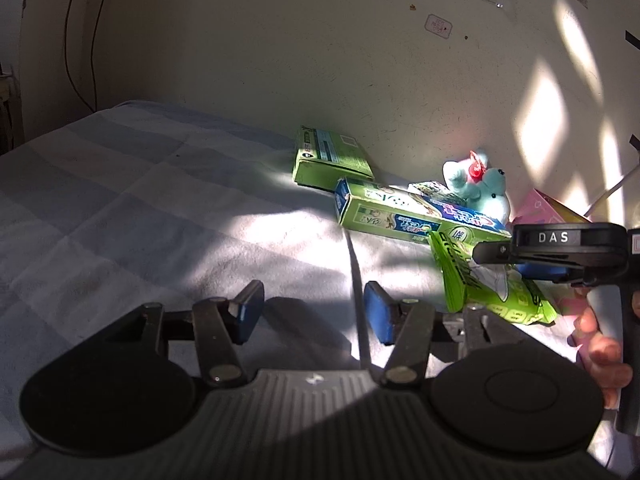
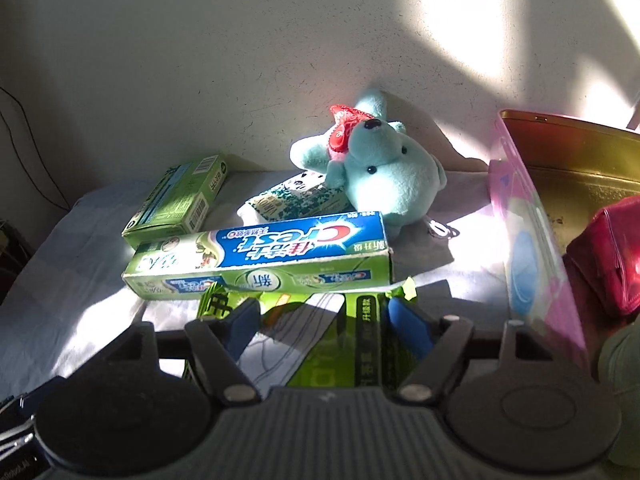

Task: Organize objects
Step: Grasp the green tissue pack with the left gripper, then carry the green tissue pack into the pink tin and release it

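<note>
The right gripper [image 2: 320, 322] hangs with its 2 blue-padded fingers [image 2: 408, 326] spread wide on either side of a green foil packet [image 2: 352, 344] printed with Chinese characters; whether the pads touch it cannot be told. In the left wrist view that gripper's black housing carries a label reading "DAS", and the right hand [image 1: 604, 356] grips its handle. The left gripper [image 1: 314, 312] is spread open over the pale checked bed sheet [image 1: 120, 208], holding and touching nothing.

Just behind the packet lies a long green and blue toothpaste box [image 2: 260, 260] marked "Crest" with Chinese text, seen upside down. Behind it sit a green carton [image 2: 176, 200] with a barcode on the left and a small patterned carton [image 2: 296, 200] in the middle. A teal plush toy [image 2: 392, 172] with a red bow leans near the wall [image 2: 200, 60]. To the right stands a pink tin [image 2: 528, 248] with a gold inside, holding a red pouch [image 2: 608, 252].
</note>
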`<state>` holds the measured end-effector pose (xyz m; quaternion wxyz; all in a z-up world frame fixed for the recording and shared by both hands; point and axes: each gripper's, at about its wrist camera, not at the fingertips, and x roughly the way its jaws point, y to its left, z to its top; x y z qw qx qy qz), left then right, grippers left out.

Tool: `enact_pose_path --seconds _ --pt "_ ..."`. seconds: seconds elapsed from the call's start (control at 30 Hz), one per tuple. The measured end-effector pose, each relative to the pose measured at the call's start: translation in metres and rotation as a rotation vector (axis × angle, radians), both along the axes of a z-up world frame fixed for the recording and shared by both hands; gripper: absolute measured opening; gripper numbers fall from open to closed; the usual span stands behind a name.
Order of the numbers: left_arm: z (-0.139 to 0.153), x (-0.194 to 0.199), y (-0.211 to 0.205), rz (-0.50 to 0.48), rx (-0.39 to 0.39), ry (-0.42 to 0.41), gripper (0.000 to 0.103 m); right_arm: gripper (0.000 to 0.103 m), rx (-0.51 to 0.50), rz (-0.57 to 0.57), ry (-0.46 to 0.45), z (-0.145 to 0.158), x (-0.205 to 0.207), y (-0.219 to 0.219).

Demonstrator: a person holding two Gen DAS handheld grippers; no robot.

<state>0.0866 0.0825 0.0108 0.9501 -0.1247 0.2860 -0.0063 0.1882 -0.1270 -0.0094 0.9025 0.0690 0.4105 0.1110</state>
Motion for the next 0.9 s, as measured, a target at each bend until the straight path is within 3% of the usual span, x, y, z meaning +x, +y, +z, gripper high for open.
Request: enact_pose_path --seconds 0.13,0.23,0.4,0.47,0.57,0.63,0.67,0.7,0.77,0.9 --pt "0.004 -0.001 0.007 0.012 -0.033 -0.032 0.057 0.073 -0.048 0.185 -0.087 -0.002 -0.044 0.027" --pt "0.005 0.005 0.01 -0.011 -0.067 -0.014 0.057 0.075 -0.032 0.25 -0.116 -0.001 -0.064 0.032" --pt "0.008 0.025 0.004 -0.098 -0.099 0.028 0.057 0.08 0.006 0.241 -0.151 0.001 -0.088 0.023" --pt "0.006 0.034 -0.003 -0.134 -0.088 0.047 0.059 0.091 -0.021 0.232 -0.163 -0.002 -0.091 0.022" --pt "-0.001 0.044 -0.019 -0.207 -0.086 0.085 0.059 0.092 -0.077 0.225 -0.13 -0.013 -0.087 0.026" --pt "-0.003 0.041 -0.026 -0.229 -0.075 0.067 0.058 0.088 -0.08 0.227 -0.154 -0.017 -0.089 0.028" --pt "-0.003 0.038 -0.028 -0.239 -0.065 0.059 0.043 0.08 -0.095 0.241 -0.163 -0.017 -0.091 0.032" --pt "-0.001 0.034 -0.028 -0.279 -0.116 0.069 0.04 0.061 -0.087 0.261 -0.166 -0.016 -0.094 0.035" --pt "0.005 0.025 -0.03 -0.258 -0.117 0.087 0.037 0.06 -0.098 0.268 -0.196 -0.01 -0.104 0.037" --pt "0.035 -0.001 -0.047 -0.284 -0.079 0.009 0.036 0.06 -0.141 0.267 -0.324 0.011 -0.136 0.03"
